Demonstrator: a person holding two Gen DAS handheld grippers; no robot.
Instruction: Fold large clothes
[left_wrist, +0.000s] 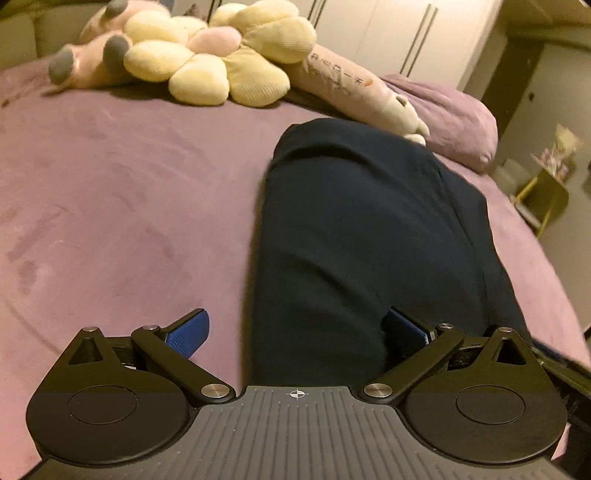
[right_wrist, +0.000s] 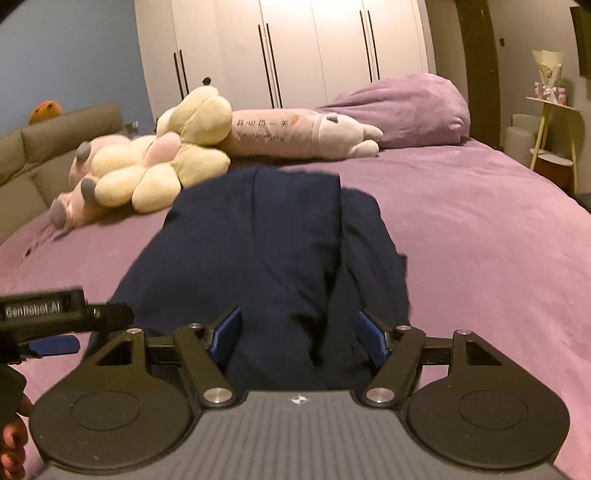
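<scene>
A dark navy garment (left_wrist: 369, 229) lies folded into a long strip on the purple bed (left_wrist: 110, 203), running away from me. My left gripper (left_wrist: 297, 332) stands wide open at its near end, the left pad over bare bedspread and the right pad over the cloth. In the right wrist view the same garment (right_wrist: 258, 240) bunches up between the blue pads of my right gripper (right_wrist: 301, 339). Those jaws stand apart around the fold without visibly squeezing it. Part of the left gripper's body (right_wrist: 40, 312) shows at the left edge.
A yellow flower plush (right_wrist: 159, 166), a pink plush and a long pillow plush (right_wrist: 295, 133) lie past the garment's far end. A purple pillow (right_wrist: 406, 107) sits far right. A wardrobe (right_wrist: 295, 48), a sofa (right_wrist: 55, 136) and a side table (right_wrist: 554, 122) surround the bed. A hand (right_wrist: 14, 435) shows bottom left.
</scene>
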